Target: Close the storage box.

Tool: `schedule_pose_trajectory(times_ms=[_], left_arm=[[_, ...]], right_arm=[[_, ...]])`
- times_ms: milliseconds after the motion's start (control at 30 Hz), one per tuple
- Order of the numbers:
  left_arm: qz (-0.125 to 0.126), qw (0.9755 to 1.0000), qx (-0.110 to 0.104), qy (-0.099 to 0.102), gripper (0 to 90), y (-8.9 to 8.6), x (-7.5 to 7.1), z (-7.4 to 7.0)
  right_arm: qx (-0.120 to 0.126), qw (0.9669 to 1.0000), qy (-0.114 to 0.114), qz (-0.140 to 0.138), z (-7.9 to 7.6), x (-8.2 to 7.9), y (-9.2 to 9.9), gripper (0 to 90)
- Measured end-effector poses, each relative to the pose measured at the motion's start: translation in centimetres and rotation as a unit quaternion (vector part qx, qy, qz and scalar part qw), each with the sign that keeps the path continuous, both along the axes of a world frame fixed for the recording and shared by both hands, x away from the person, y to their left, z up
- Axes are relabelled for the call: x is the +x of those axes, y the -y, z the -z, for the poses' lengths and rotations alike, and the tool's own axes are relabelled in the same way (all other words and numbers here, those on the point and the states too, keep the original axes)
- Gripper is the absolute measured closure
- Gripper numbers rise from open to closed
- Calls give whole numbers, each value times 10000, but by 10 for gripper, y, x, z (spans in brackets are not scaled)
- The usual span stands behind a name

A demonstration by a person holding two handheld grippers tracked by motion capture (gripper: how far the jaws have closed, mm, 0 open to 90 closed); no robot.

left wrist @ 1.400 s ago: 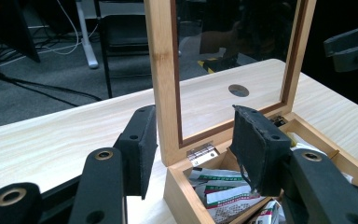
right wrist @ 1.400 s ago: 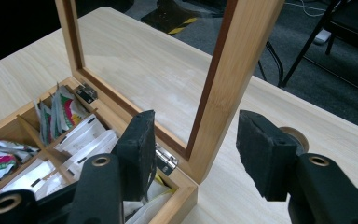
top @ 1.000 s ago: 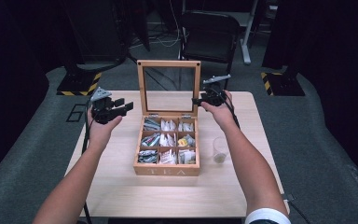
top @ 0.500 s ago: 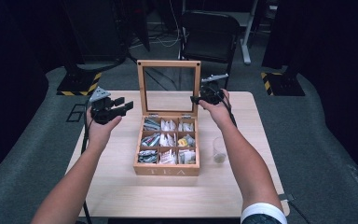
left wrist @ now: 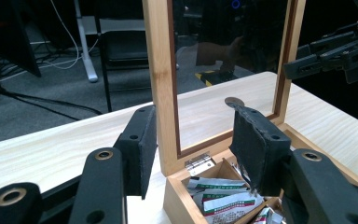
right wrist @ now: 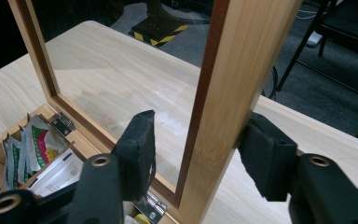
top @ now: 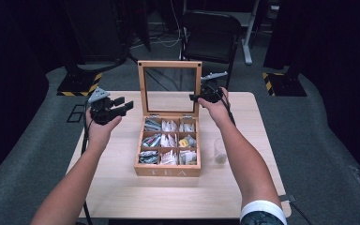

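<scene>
A wooden tea box [top: 168,154] sits near the middle of the pale wooden table [top: 122,187], with the letters TEA on its front wall. Inside, thin wooden dividers split it into nine compartments, each holding paper tea packets [top: 168,140] in white, green and yellow. Its lid [top: 169,89], a light wood frame around a clear pane, stands upright on small metal hinges at the back edge of the box. The right gripper [top: 200,97] straddles the right post of the lid frame; in the right gripper view its jaws have just been closing, one pad [right wrist: 265,154] touches the outer face of the post while the other pad stands apart from the pane. The left gripper [top: 122,105] hovers left of the lid, its jaws apart with nothing gripped. A clear glass [top: 220,152] stands just right of the box.
</scene>
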State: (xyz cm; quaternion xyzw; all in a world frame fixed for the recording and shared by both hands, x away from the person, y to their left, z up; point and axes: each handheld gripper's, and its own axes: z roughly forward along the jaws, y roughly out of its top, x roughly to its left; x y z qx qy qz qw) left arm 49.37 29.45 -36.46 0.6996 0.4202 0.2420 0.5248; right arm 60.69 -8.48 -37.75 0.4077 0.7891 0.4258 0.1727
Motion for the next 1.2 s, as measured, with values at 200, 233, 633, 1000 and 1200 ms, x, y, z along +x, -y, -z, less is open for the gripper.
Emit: schedule_pose_trajectory(times_ms=[200, 233, 633, 1000, 1200], left_arm=[[-47, 10000, -50, 54, 502, -2, -1, -1], [-65, 9999, -64, 63, 502, -2, -1, -1], [-81, 9997, -133, 202, 502, 0, -5, -6], [-51, 9996, -139, 221, 503, 7, -6, -6], [33, 9995, -126, 279, 511, 11, -9, -9]], right_arm=[[-3, 10000, -8, -56, -4, -5, 3, 516], [-8, 10000, -2, -58, -5, -6, 3, 521], [374, 9988, 190, -248, -8, -26, 12, 527], [714, 9954, 454, -441, -31, -52, 18, 568], [848, 9936, 515, -534, -37, -66, 23, 572]])
